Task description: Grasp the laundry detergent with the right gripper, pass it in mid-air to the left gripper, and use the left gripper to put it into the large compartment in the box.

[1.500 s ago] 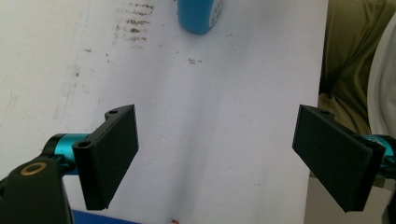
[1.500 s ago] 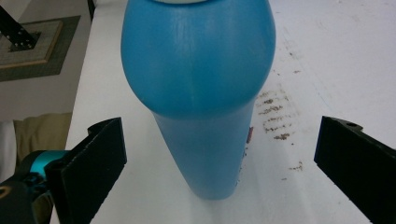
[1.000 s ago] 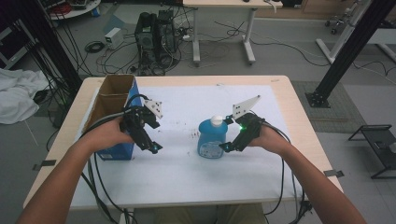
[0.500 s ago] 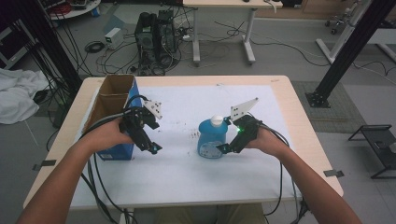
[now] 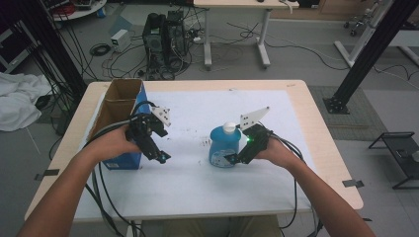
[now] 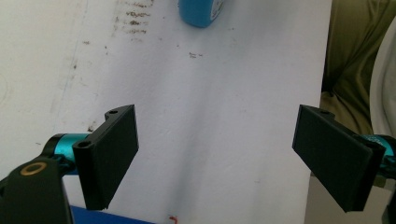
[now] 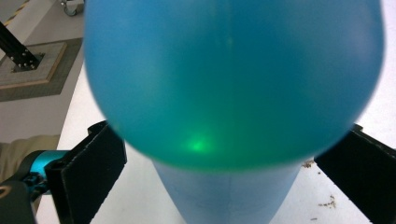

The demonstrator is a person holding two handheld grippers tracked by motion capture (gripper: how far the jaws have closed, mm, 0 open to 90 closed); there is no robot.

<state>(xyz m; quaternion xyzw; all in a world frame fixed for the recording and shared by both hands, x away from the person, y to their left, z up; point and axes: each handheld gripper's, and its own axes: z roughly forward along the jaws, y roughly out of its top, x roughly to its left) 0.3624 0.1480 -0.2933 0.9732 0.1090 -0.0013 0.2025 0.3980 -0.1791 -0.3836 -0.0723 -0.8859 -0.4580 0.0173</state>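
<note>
A blue plastic bottle (image 5: 225, 145) with a white cap stands upright on the white mat (image 5: 197, 190), a little right of the middle. My right gripper (image 5: 232, 159) is open and reaches in from the bottle's right, with one jaw on each side of its body. In the right gripper view the bottle (image 7: 233, 84) bulges between the jaws, and a green light glints on it. My left gripper (image 5: 159, 154) is open and empty, low over the mat beside the blue box. In the left gripper view its jaws (image 6: 217, 158) stand wide apart, with the bottle's base (image 6: 201, 11) far ahead.
An open cardboard box with blue sides (image 5: 121, 106) stands at the table's left, right behind my left hand. Small dark stains (image 6: 130, 21) mark the mat near the bottle. Cables trail from both grippers over the near table edge (image 5: 316, 210).
My right gripper has slid left toward the bottle, so its jaws now straddle the body. The left gripper has barely moved.
</note>
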